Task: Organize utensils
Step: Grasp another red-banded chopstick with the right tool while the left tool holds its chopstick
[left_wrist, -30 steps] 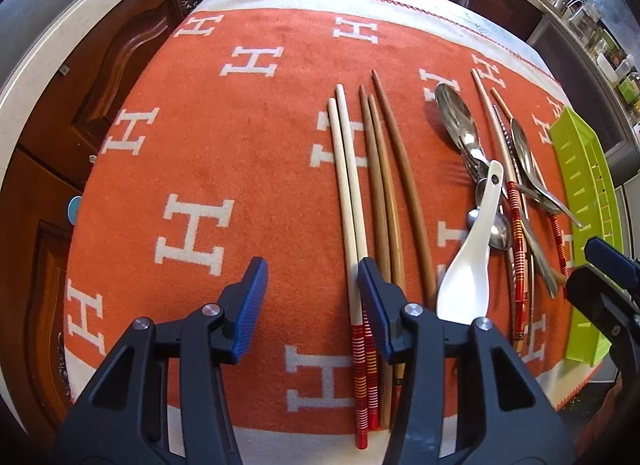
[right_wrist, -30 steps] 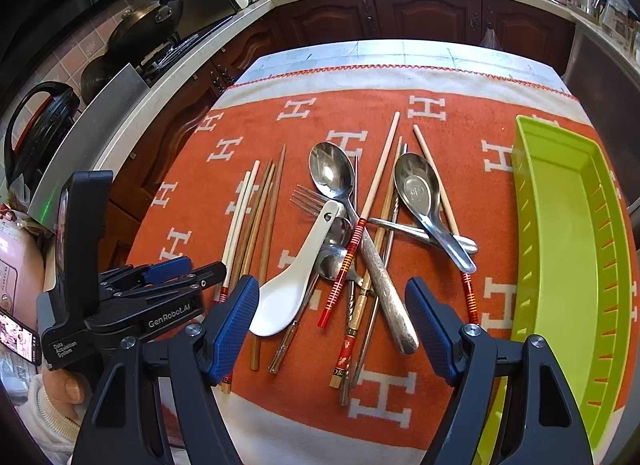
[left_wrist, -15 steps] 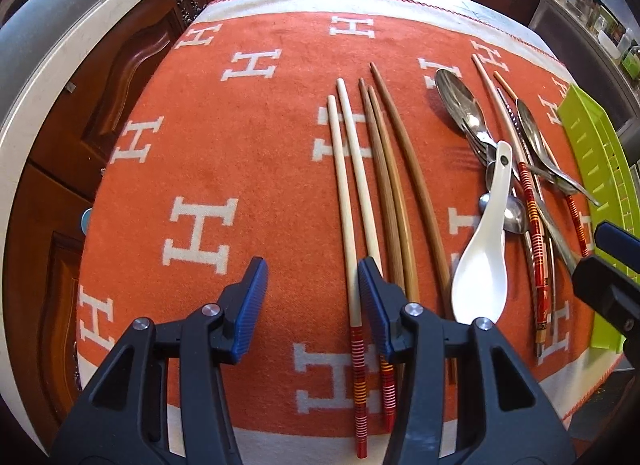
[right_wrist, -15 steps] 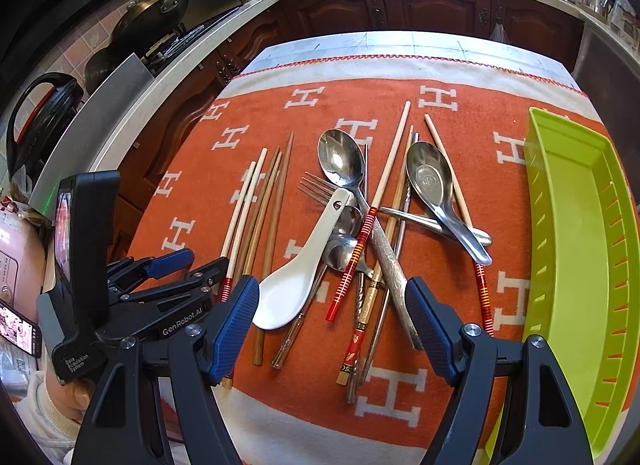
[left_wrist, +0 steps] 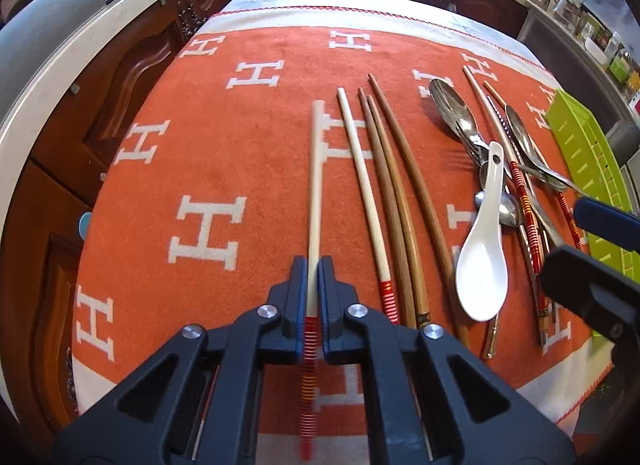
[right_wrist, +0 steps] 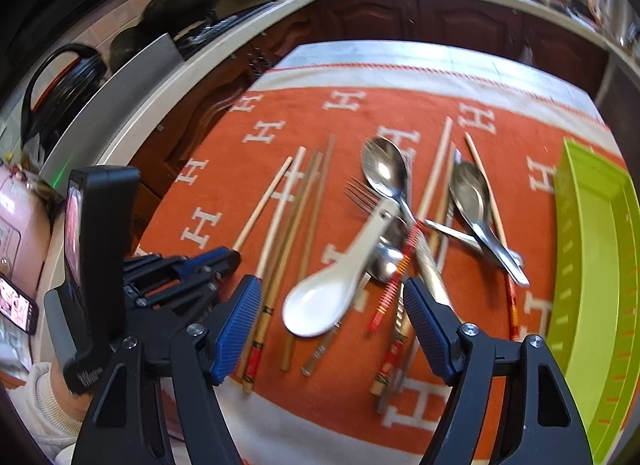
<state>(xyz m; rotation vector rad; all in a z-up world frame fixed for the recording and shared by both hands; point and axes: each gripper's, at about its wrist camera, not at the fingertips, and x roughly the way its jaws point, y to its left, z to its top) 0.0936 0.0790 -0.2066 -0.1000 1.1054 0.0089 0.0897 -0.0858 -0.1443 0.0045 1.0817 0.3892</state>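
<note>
A pale chopstick [left_wrist: 315, 201] is clenched in the left tongs [left_wrist: 313, 297] (right tongs [right_wrist: 332, 317] gaping, empty); it should be lifted level toward the tray [right_wrist: 592, 249], clear of the spoon [left_wrist: 482, 261].

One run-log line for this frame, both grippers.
left gripper: just closed, shut on pale chopstick | right gripper: open above white spoon | green tray: empty

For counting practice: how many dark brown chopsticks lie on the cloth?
3: left chopstick, middle chopstick, right chopstick, side by side between a pale chopstick and the white spoon. The utensil pile may hide others.
</note>
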